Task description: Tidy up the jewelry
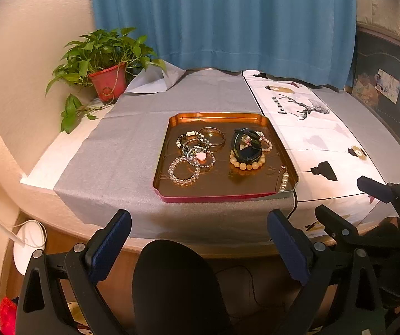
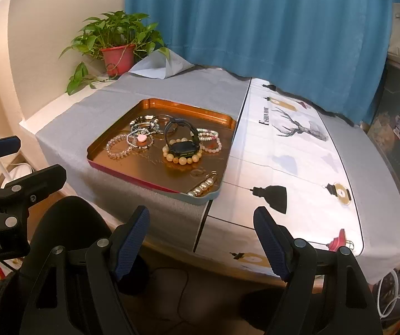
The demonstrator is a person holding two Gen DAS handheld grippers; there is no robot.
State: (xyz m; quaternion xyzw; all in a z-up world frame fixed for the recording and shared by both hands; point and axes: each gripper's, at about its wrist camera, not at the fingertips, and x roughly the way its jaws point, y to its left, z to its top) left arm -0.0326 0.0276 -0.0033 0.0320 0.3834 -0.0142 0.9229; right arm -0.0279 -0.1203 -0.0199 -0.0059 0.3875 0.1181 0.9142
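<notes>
All the jewelry sits in the shallow copper-coloured metal tray [image 1: 172, 150]: glassy bead bracelets [image 1: 184, 170], a thin bangle [image 1: 211, 136], a black watch [image 1: 247, 146] on chunky amber beads, some overlapping. Sorted already or waiting, who can say? On the cloth-covered surface [image 1: 122, 145], both the left gripper [image 1: 199, 240] and right gripper [image 2: 201, 241] hang back, wide apart, holding nothing.

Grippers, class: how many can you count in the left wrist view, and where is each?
2. The left gripper fills the bottom foreground, jaws open; the right gripper enters at the lower right edge, also open. None seems hidden.
</notes>
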